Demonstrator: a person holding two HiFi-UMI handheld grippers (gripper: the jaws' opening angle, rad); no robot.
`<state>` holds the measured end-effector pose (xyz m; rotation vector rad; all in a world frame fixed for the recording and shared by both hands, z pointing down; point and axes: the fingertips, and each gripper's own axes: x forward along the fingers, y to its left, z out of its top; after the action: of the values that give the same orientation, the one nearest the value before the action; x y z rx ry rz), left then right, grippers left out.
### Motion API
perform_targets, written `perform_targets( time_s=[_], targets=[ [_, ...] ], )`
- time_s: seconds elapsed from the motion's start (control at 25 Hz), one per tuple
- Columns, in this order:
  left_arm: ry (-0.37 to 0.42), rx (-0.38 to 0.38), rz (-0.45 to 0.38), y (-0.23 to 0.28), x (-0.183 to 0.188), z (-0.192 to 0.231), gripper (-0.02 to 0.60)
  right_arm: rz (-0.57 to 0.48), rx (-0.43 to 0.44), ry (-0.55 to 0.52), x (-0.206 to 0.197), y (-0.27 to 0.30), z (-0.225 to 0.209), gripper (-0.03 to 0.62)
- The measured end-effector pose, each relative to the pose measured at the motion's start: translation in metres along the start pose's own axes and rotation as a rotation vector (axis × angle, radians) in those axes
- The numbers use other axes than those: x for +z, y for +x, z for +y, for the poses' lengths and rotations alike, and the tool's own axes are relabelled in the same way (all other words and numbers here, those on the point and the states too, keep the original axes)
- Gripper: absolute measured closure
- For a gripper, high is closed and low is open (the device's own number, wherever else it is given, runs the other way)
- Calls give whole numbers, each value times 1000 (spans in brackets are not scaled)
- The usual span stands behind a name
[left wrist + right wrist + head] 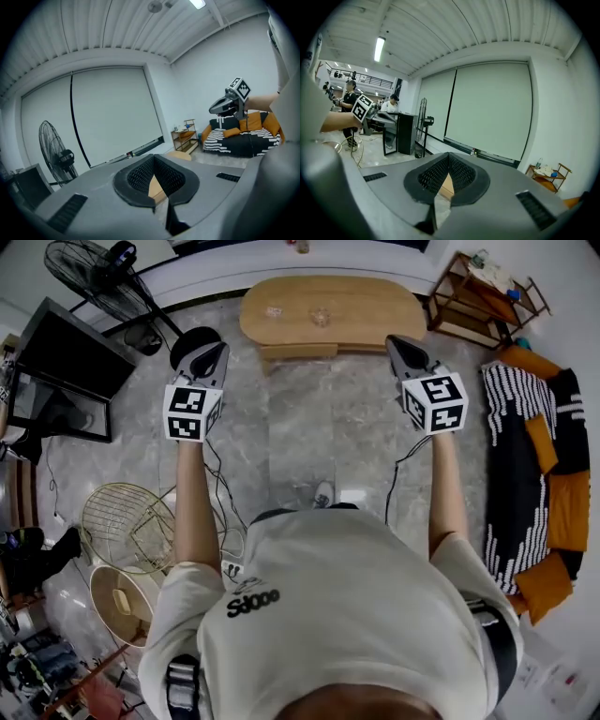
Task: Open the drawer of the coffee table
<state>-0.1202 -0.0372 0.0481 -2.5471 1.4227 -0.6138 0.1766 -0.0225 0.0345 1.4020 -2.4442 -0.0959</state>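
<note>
- Head view: from above the person, steeply down; the table (333, 315) lies far ahead.
- Left gripper view: low, level along its jaws; right tool (214, 108) at its right.
- Right gripper view: likewise; left tool (386, 119) at its left. Both share the standing fan (424, 119) and the blind-covered wall.

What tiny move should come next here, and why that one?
Probably walk closer to the coffee table, lowering one gripper toward its drawer. Both the left gripper and right gripper are shut, empty, and short of the table.
</note>
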Motion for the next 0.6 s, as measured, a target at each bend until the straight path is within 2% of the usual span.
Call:
perform_targets(
  time_s=[0.24,0.32,0.44,0.6],
  targets=[
    [-70,-29,21,27,-7,-1,563,14,0,-16,-6,28,-26,588],
    [-57,-22,18,35,-8,0,563,20,5,-14,-8,34,-32,588],
    [7,4,18,47,-11,8,563,25,2,-19,-10,44,-40,588],
    [-4,15,1,66,-18,29,563,6,-2,-1,-11,59,-46,588]
  ],
)
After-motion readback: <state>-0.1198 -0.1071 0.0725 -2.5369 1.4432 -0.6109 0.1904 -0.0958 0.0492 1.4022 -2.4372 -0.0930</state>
